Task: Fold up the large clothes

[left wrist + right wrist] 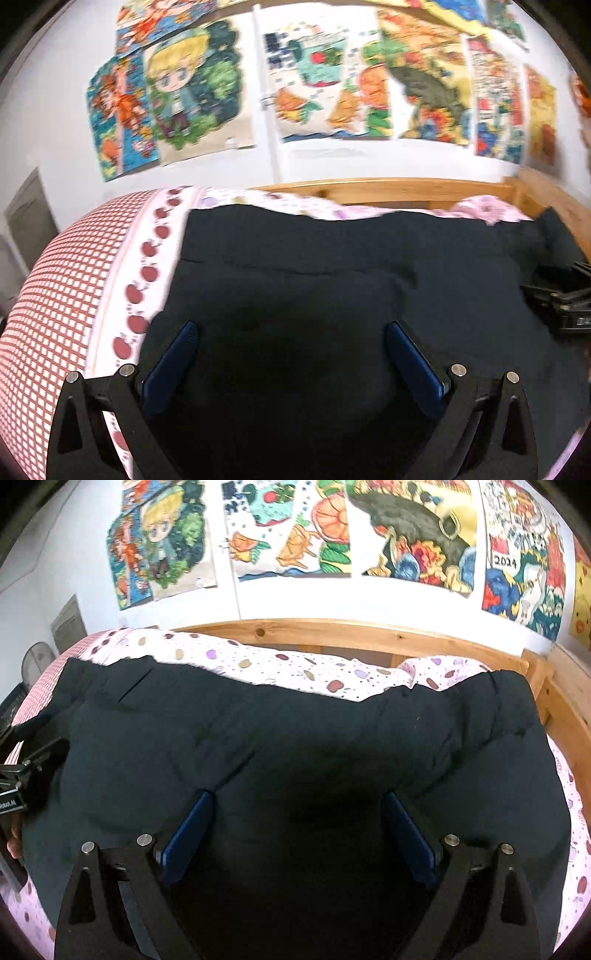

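A large black garment [332, 280] lies spread across the bed and fills most of both views; it also shows in the right wrist view [295, 731]. My left gripper [291, 328] is open, its blue-padded fingers apart over the garment's left part, holding nothing. My right gripper [297, 797] is open over the garment's middle, a fold ridge running just beyond its fingertips. The right gripper's body shows at the right edge of the left wrist view [565, 302]; the left gripper's body shows at the left edge of the right wrist view [22, 775].
The bed has a pink sheet with apple print and red check [74, 280] at the left and a spotted pink sheet [280, 664] beyond the garment. A wooden bed frame [351, 635] runs along the far and right sides. Colourful posters [314, 81] cover the white wall.
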